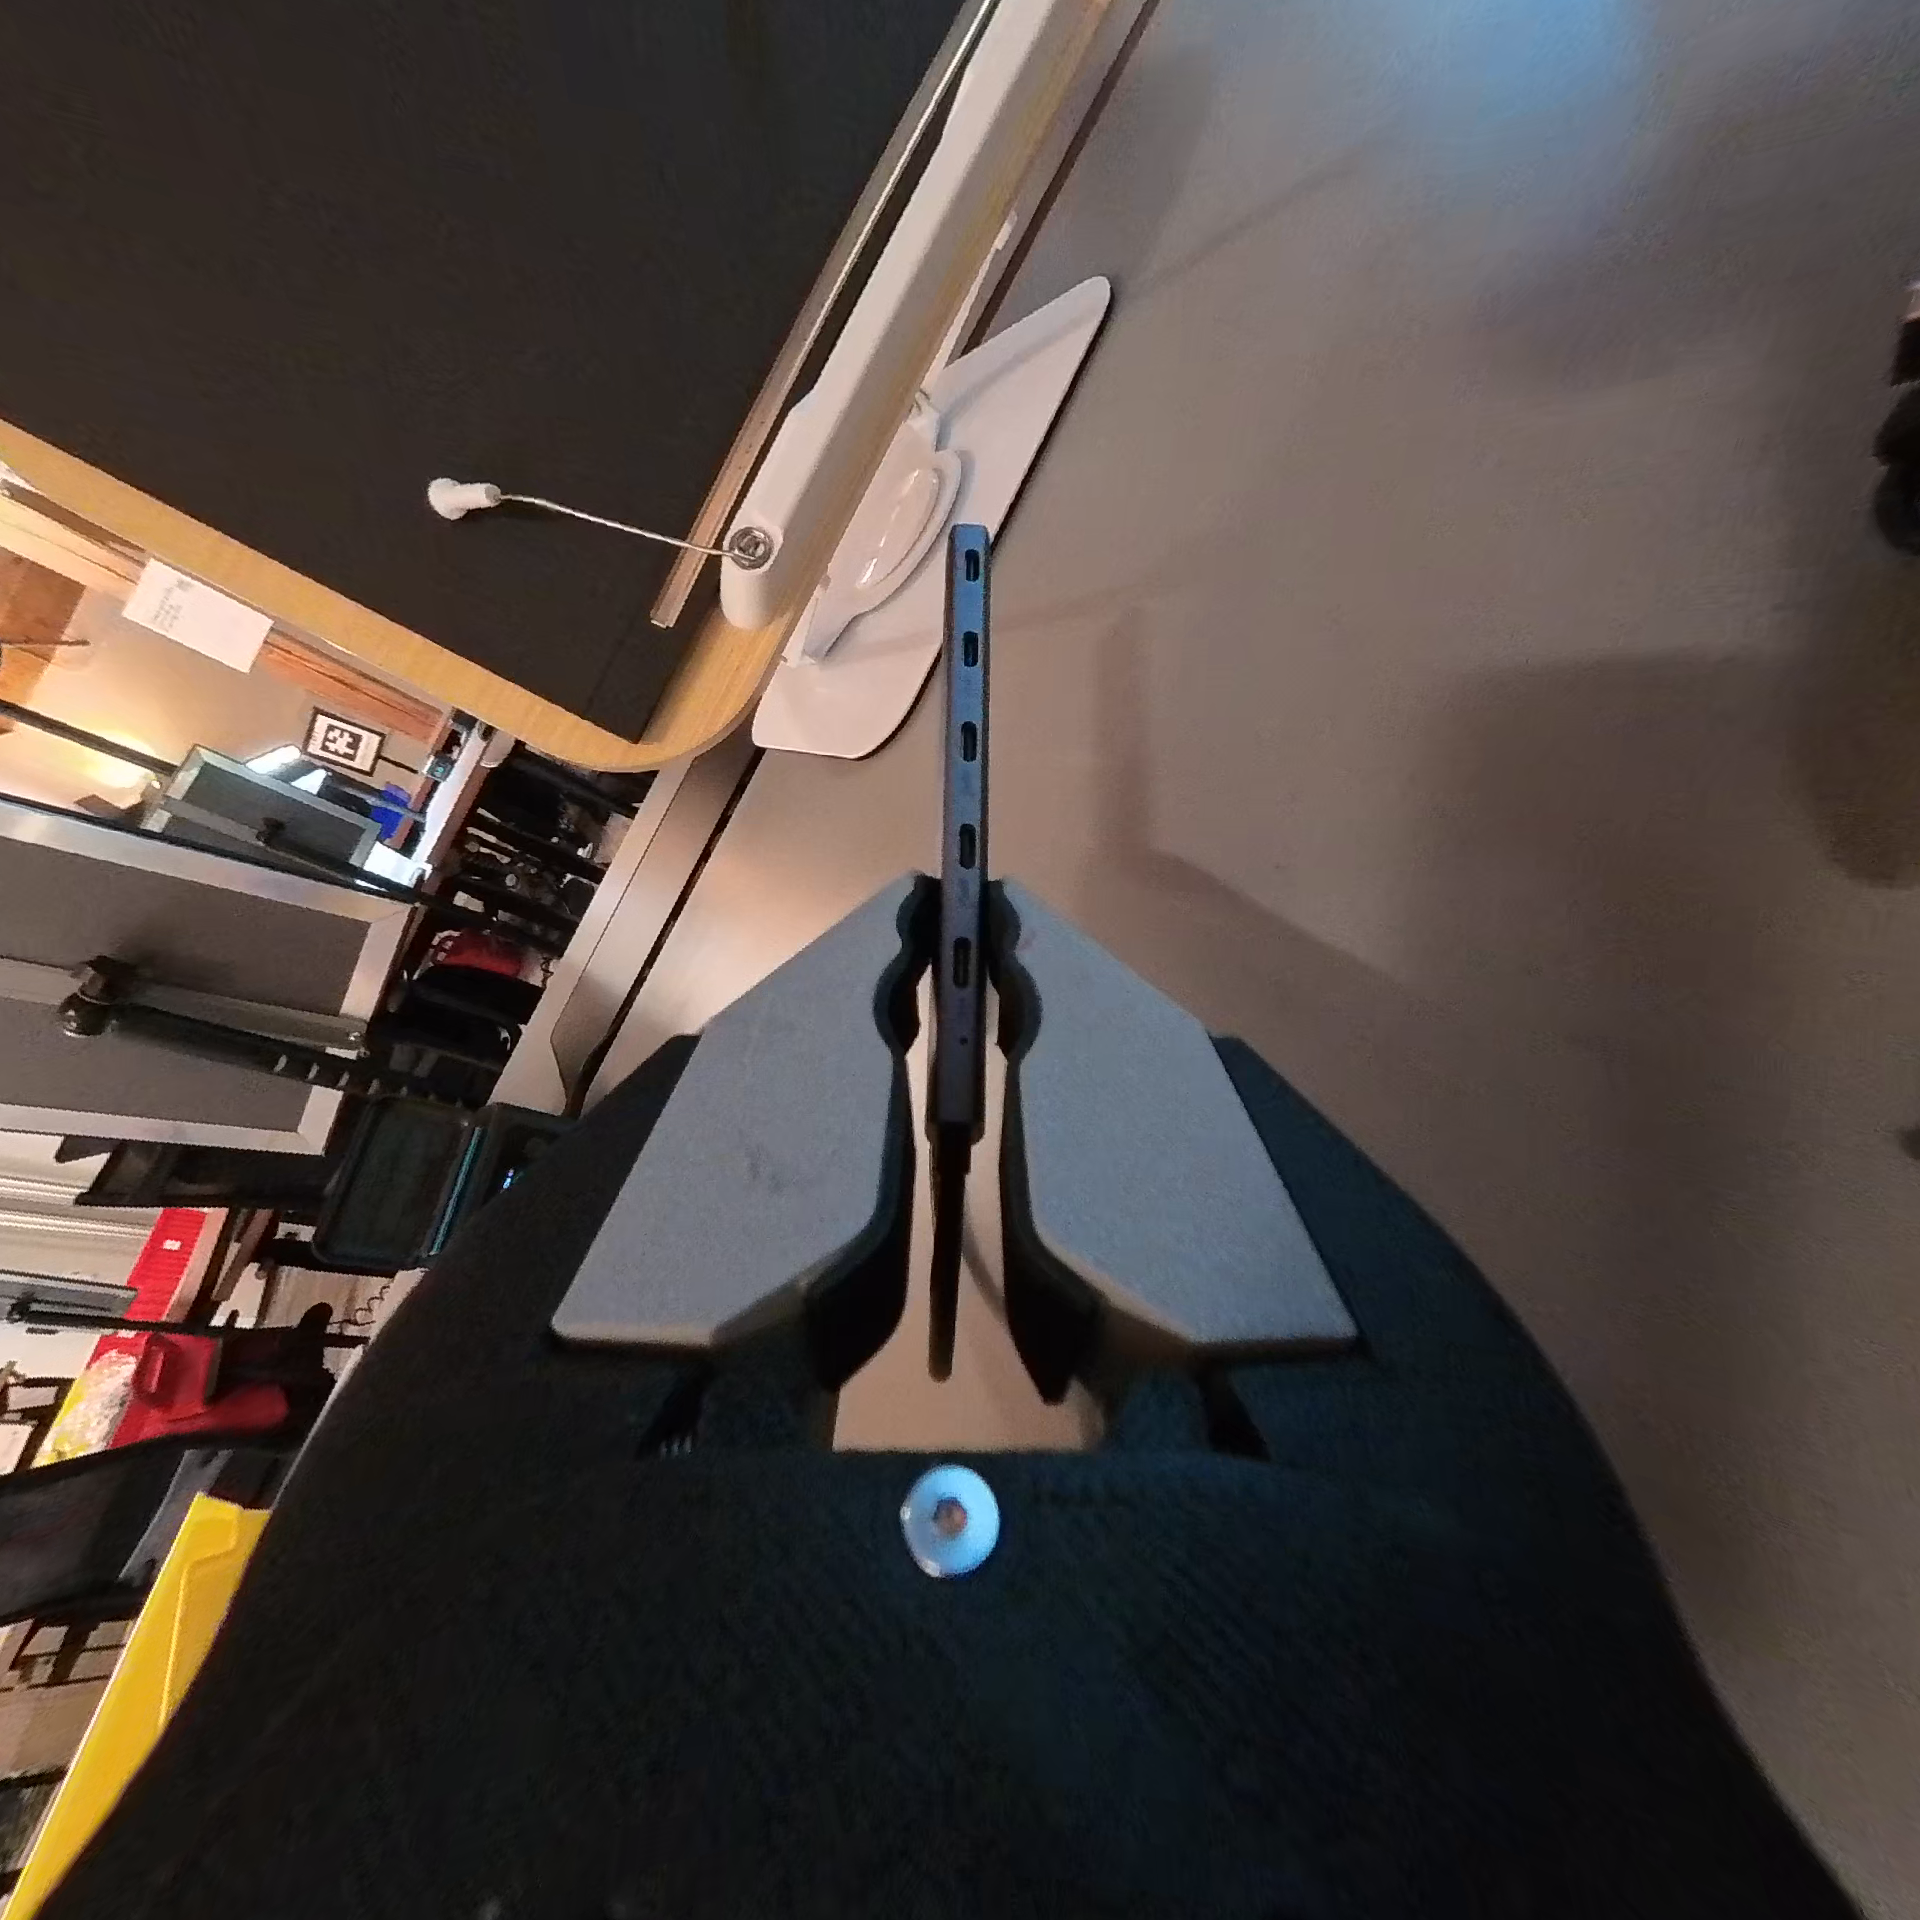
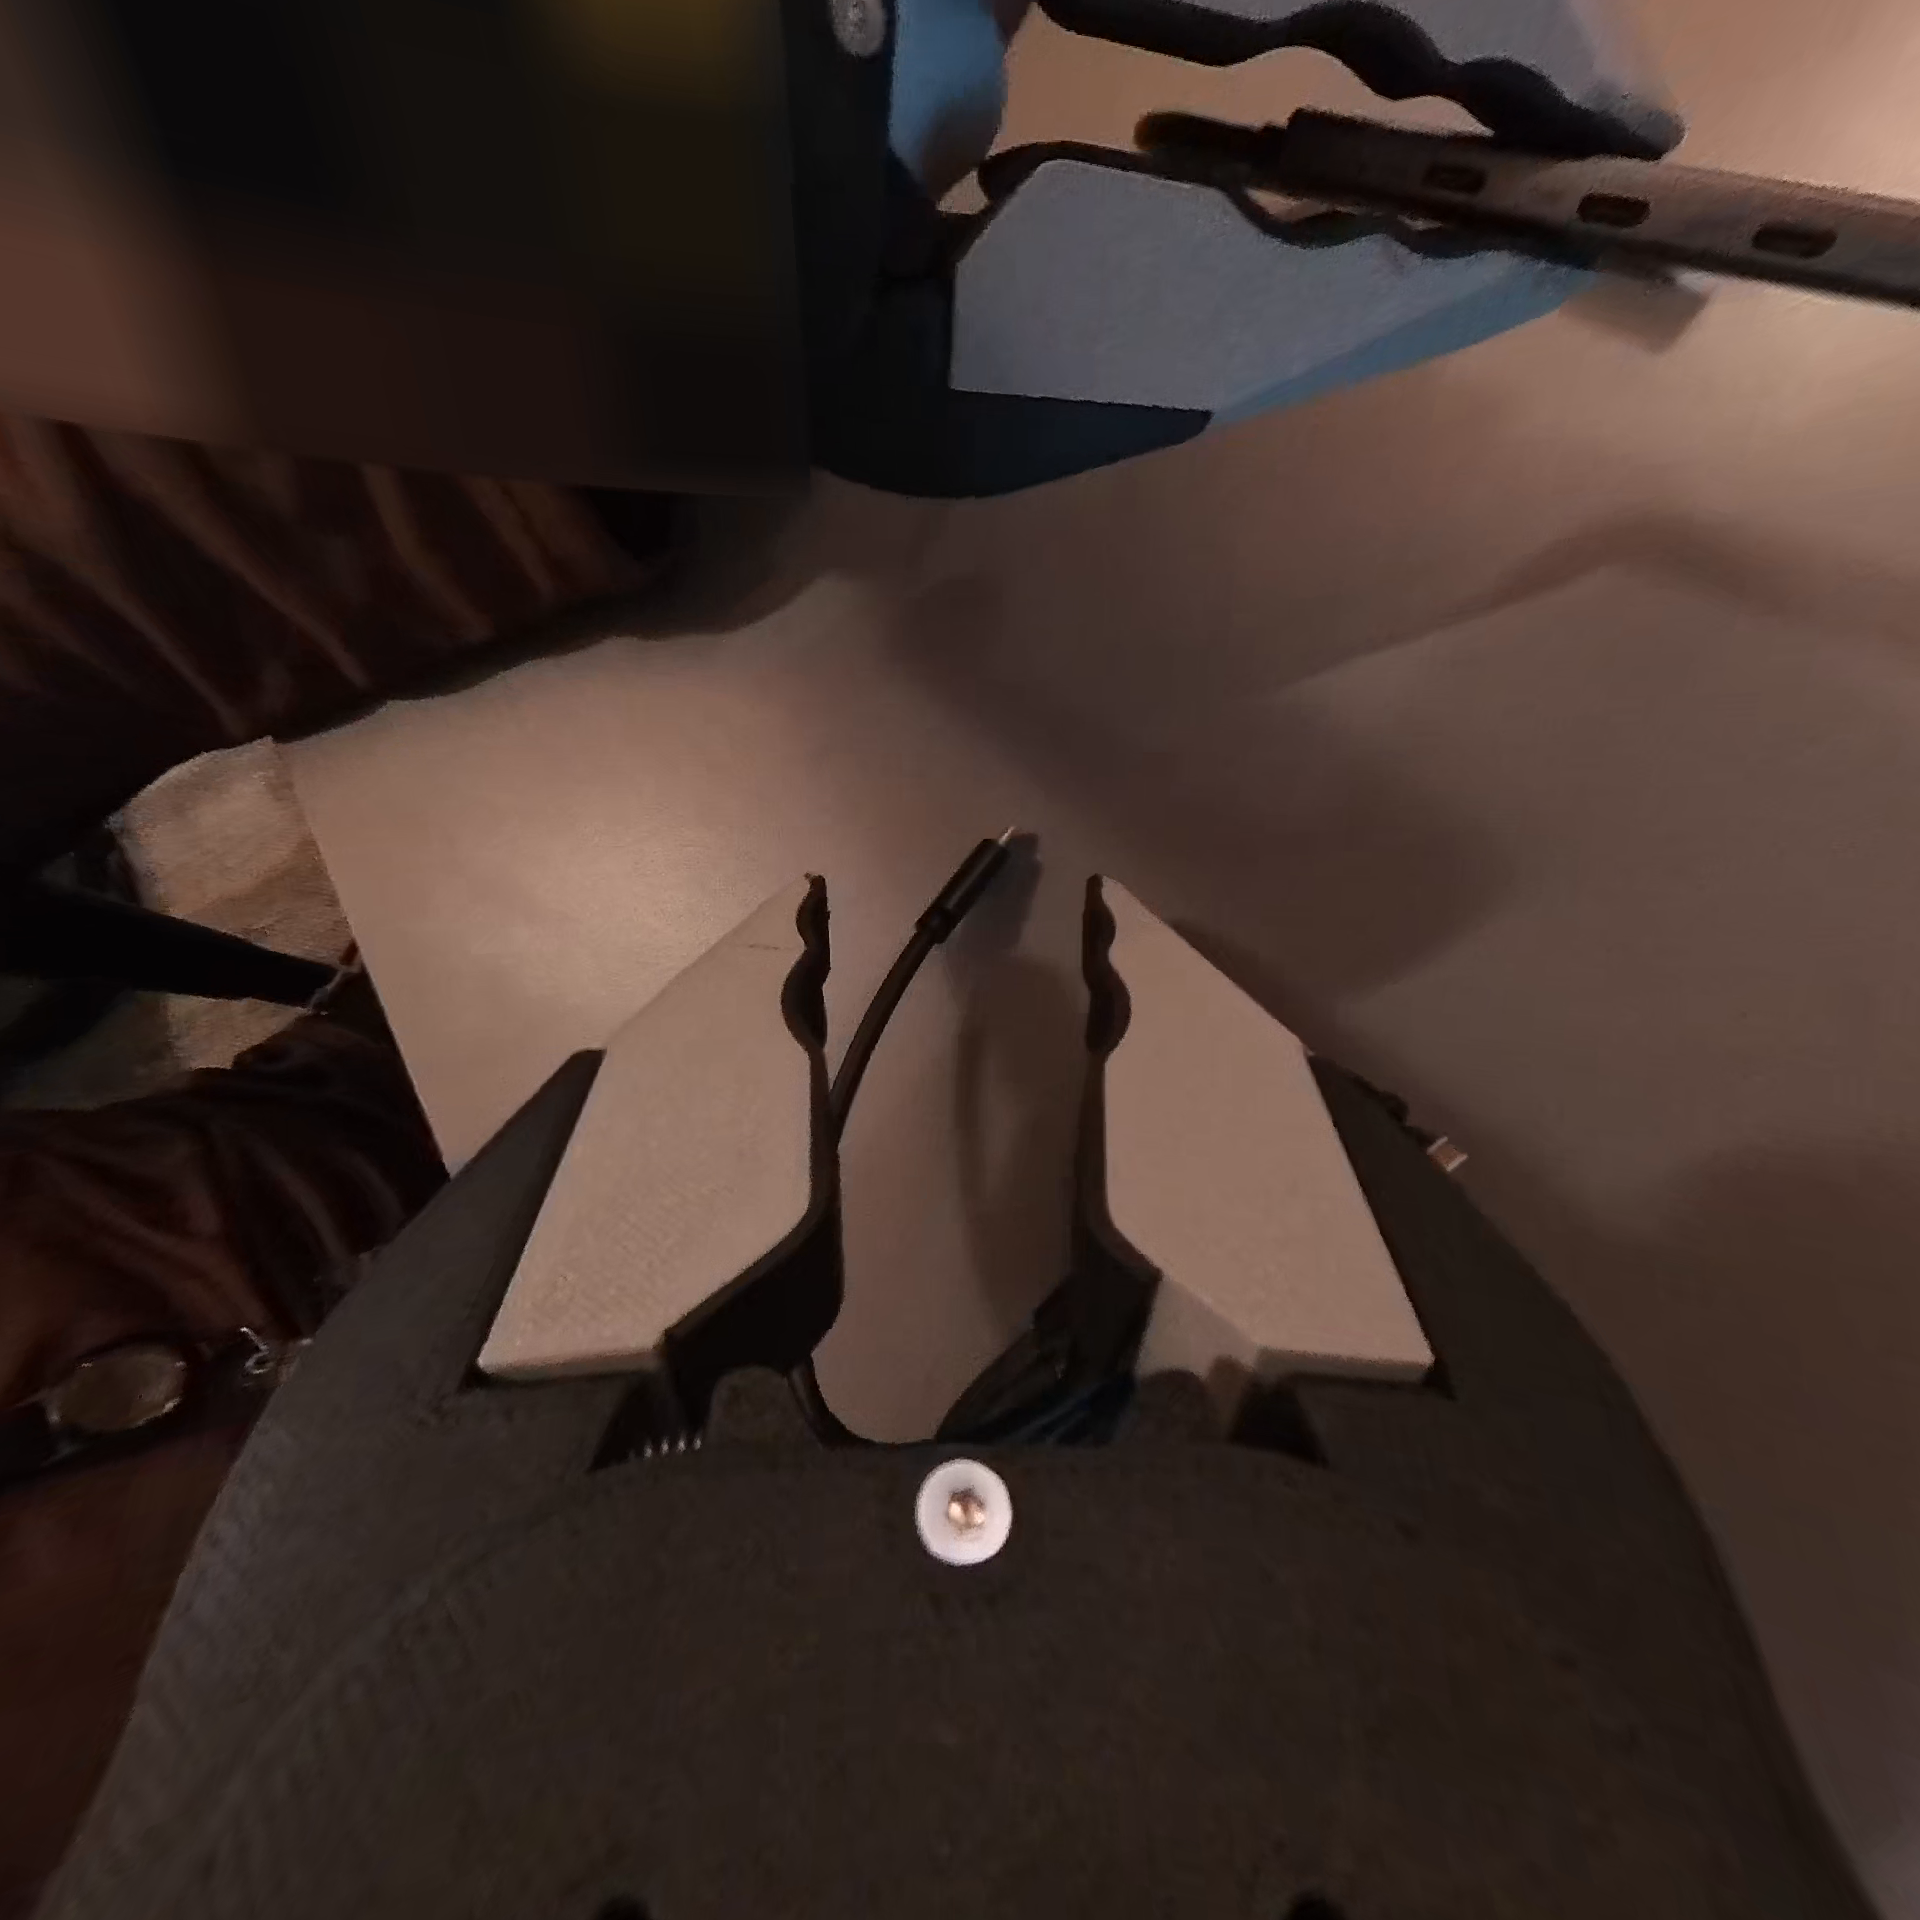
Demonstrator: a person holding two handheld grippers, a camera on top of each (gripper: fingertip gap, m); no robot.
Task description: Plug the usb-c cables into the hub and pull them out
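A slim dark grey USB-C hub stands edge-on with a row of empty ports facing me. My left gripper is shut on its near end, and the hub's own black lead trails back between the fingers. The right wrist view shows the hub held above the table by the left gripper at the top. My right gripper is open. A black USB-C cable lies on the table between its fingers, plug tip pointing forward, touching neither pad.
A beige table spreads under both grippers. A white monitor base and a dark screen stand beyond the hub. Shelves with clutter are at the left. A dark sleeve is left of my right gripper.
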